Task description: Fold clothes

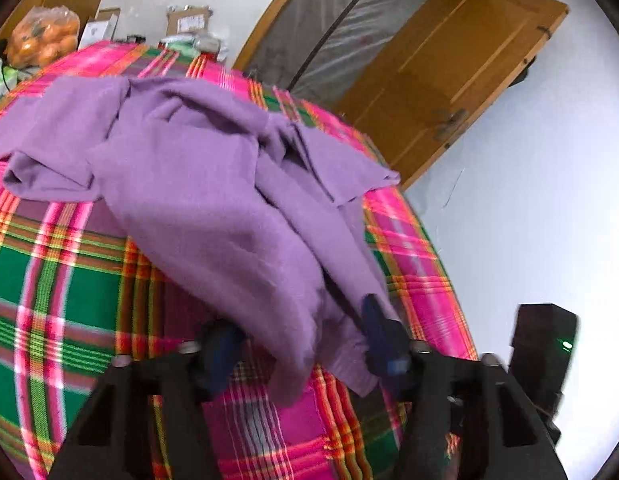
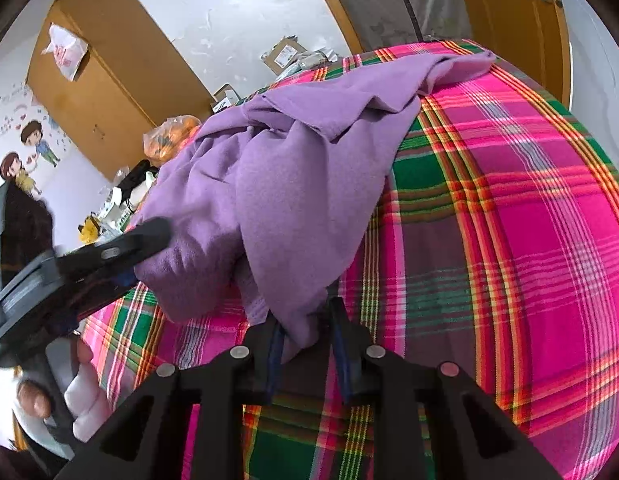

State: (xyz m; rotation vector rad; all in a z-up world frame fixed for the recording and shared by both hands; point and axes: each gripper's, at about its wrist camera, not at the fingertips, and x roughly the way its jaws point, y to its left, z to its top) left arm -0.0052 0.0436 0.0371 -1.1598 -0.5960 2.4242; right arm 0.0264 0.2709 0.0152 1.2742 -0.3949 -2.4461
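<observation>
Both grippers work a rumpled purple garment [image 1: 213, 184] on the plaid-covered bed [image 1: 69, 280]: the right gripper [image 2: 305, 344] pinches a hem, the left gripper [image 1: 301, 344] gapes around another. Spreading it flat likely follows.

both grippers [image 1: 297, 344] [image 2: 307, 344] were black, angular frames with cut-out slots. dark blue pads [image 1: 379, 338] lined the fingers, just ahead of round silver screws [image 2: 240, 352].

Bright, even daylight; my wall [image 1: 529, 184] glares near white. Fisheye bends the edges, dark corners. My left gripper [image 2: 109, 256] smears with motion blur.
</observation>
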